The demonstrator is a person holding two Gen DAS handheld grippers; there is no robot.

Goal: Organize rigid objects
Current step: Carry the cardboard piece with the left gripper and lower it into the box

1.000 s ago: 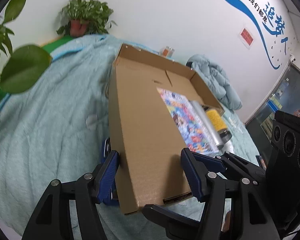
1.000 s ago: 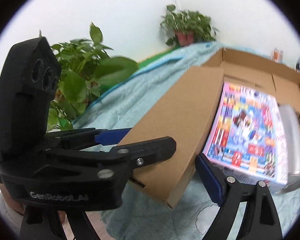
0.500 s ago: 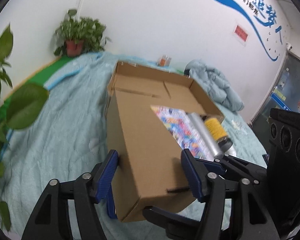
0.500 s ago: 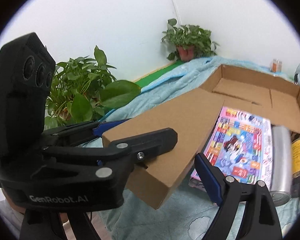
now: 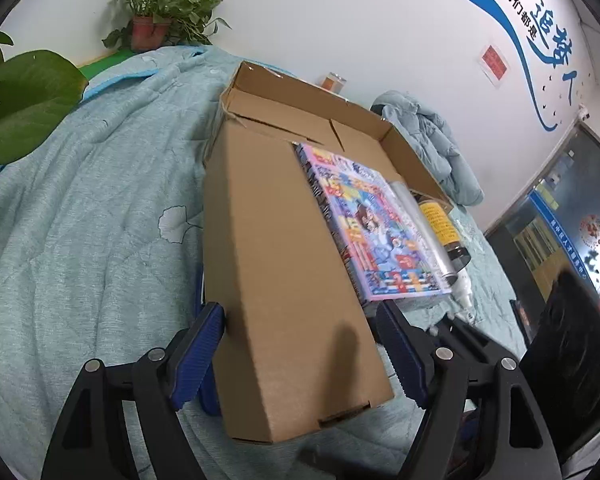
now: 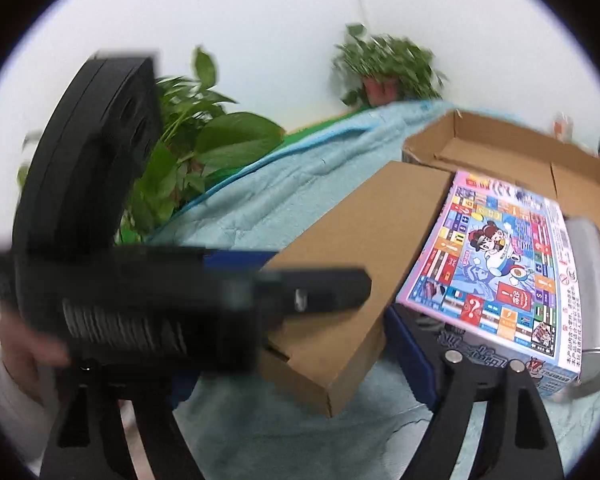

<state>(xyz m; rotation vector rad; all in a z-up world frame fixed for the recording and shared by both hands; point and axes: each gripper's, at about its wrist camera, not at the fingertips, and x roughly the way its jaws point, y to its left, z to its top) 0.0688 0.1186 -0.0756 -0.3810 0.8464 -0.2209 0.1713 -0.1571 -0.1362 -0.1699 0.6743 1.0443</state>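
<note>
A long brown cardboard box (image 5: 284, 264) lies on the teal quilt (image 5: 80, 220), pointing away, between the opening left gripper (image 5: 300, 356) jaws; a colourful game box (image 5: 372, 224) alongside. Right gripper (image 6: 300, 344) jaws wide.

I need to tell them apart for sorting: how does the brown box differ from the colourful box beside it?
The brown box is plain cardboard; the colourful box is covered in printed cartoon pictures. The brown box looks longer and bulkier; the colourful box is flatter. Both are rectangular, lie side by side and rest on the blue quilt.
</note>
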